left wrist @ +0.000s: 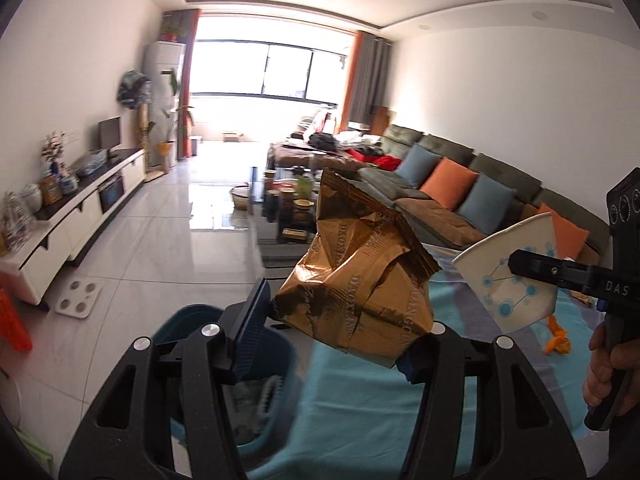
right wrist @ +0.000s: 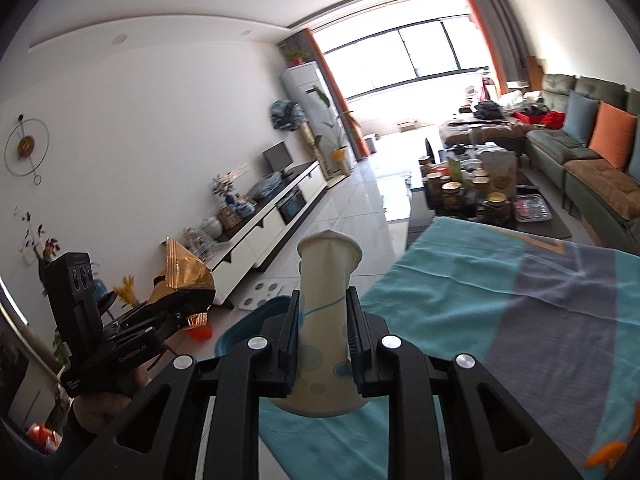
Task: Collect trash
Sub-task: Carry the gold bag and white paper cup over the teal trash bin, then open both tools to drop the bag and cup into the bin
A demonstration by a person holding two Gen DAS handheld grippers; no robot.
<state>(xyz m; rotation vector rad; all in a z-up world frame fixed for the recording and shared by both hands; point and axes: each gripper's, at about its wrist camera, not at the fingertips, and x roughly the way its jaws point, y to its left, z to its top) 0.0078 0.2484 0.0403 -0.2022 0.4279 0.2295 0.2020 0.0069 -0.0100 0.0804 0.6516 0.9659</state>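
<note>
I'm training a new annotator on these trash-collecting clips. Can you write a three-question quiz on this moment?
1. Which gripper holds the crumpled gold wrapper?
2. True or false: the paper cup is squeezed flat between the right gripper pads.
3. What lies under the left gripper: A) blue bin, B) sofa, C) TV stand?

Key
1. The left one.
2. True.
3. A; orange peel is on the teal cloth.

Home living room: sofa [left wrist: 460, 184] at 3 o'clock, TV console [left wrist: 72, 216] at 9, window [left wrist: 272, 68] at 12.
</note>
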